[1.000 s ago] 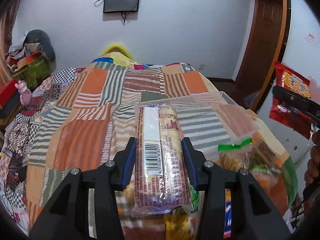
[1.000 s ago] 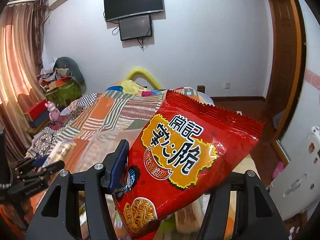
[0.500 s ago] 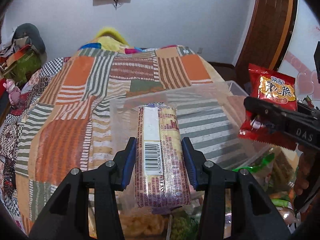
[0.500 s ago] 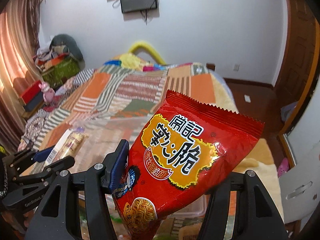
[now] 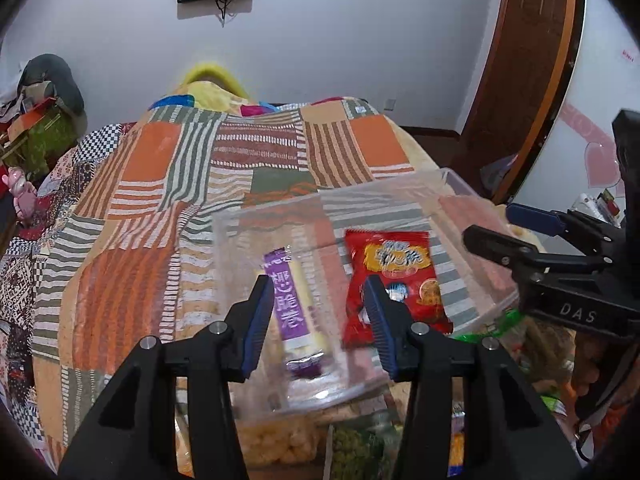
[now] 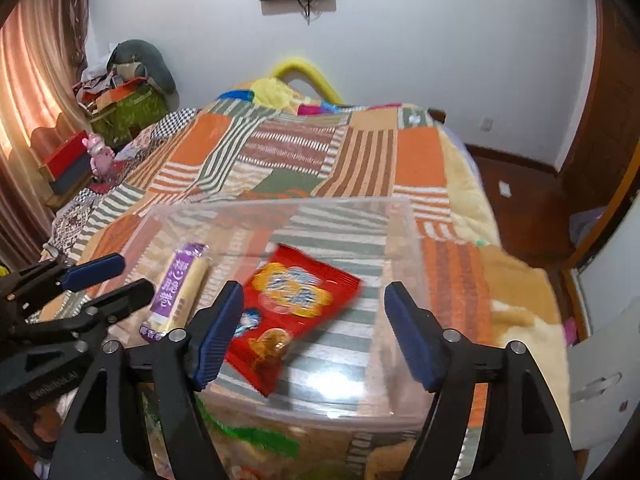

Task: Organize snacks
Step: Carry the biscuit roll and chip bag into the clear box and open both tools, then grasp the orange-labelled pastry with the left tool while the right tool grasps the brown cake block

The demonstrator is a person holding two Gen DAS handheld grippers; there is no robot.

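Note:
A clear plastic bin (image 5: 460, 184) (image 6: 408, 216) sits on the patchwork bedspread. Inside it lie a long purple-and-cream biscuit pack (image 5: 290, 304) (image 6: 180, 288) and a red noodle-snack bag (image 5: 394, 280) (image 6: 292, 304), side by side. My left gripper (image 5: 318, 324) is open and empty, just above the bin's near edge over the biscuit pack. My right gripper (image 6: 314, 336) is open and empty above the red bag; it also shows at the right of the left wrist view (image 5: 516, 228).
More snack packets (image 5: 280, 444) (image 6: 248, 436) lie heaped below the bin's near side. The patchwork bedspread (image 5: 160, 184) stretches away to the left and back. A wooden door (image 5: 520, 80) and a white panel (image 6: 600, 380) stand at the right.
Both grippers have opened. The biscuit pack has dropped from the left one and the red bag from the right one; both now lie in the clear bin.

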